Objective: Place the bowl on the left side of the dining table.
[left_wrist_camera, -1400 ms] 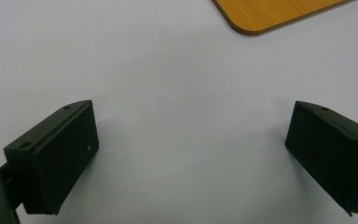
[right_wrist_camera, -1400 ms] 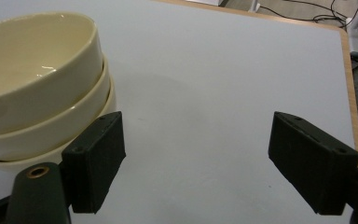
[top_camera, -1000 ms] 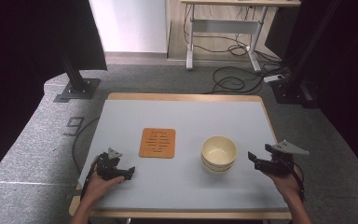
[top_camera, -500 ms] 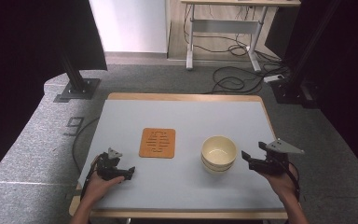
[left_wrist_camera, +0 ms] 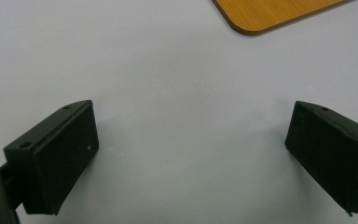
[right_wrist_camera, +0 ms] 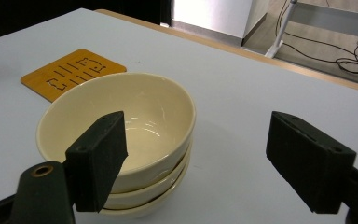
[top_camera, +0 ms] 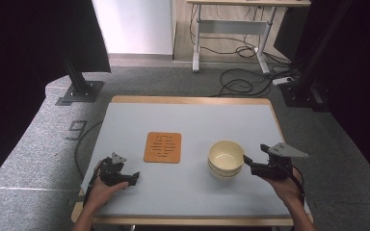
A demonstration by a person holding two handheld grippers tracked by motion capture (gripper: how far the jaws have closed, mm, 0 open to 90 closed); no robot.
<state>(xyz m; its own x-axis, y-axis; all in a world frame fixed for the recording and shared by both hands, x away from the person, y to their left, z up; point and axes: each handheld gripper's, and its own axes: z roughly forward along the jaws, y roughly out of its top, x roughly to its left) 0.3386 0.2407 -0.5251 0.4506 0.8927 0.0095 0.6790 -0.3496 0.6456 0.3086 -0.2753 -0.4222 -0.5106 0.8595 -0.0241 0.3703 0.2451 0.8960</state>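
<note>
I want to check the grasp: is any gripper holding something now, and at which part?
Nothing is held. The right gripper is open beside the stacked bowls, not gripping the rim. The left gripper is open over bare table.

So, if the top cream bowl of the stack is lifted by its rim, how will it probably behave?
The top bowl looks glazed and glossy, so probably rigid, slippery and breakable. It nests in the bowls below, so it may drag them at first. The right tool stands open beside its rim.

Ahead of the left claw [left_wrist_camera: 191, 154] the orange mat [left_wrist_camera: 279, 14] is cut off by the top edge; the right claw [right_wrist_camera: 200, 158] hides part of the stacked bowls [right_wrist_camera: 140, 116].
</note>
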